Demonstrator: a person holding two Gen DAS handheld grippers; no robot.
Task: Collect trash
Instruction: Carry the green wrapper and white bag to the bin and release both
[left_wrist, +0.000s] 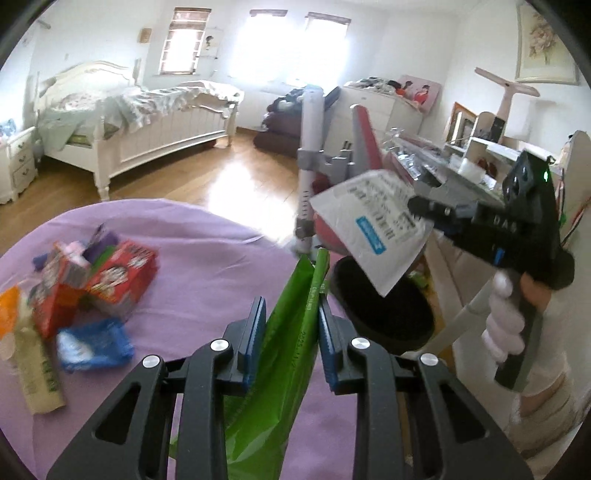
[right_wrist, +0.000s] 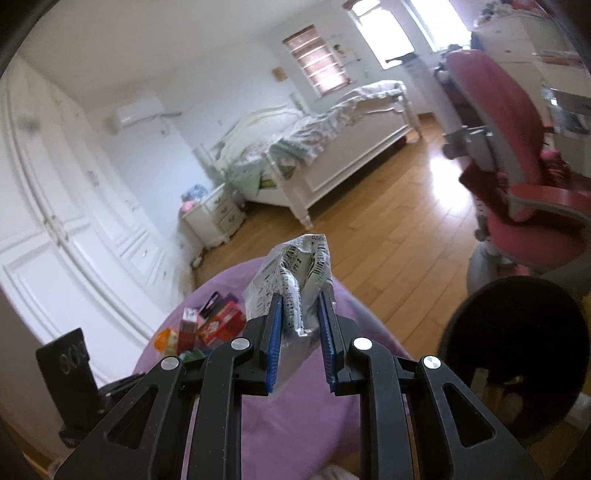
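Observation:
My left gripper is shut on a green plastic wrapper, which hangs above the purple-covered table. At the right of the left wrist view, a gloved hand holds my right gripper, shut on a white packet with a blue label. The packet hangs over a round black bin beside the table. In the right wrist view the crumpled white packet sits between the blue pads of the right gripper, with the bin to the lower right.
A heap of trash lies on the table's left: red cartons, a blue wrapper, a cream packet. A pink chair stands just behind the bin, beside a cluttered desk. A white bed stands across the wooden floor.

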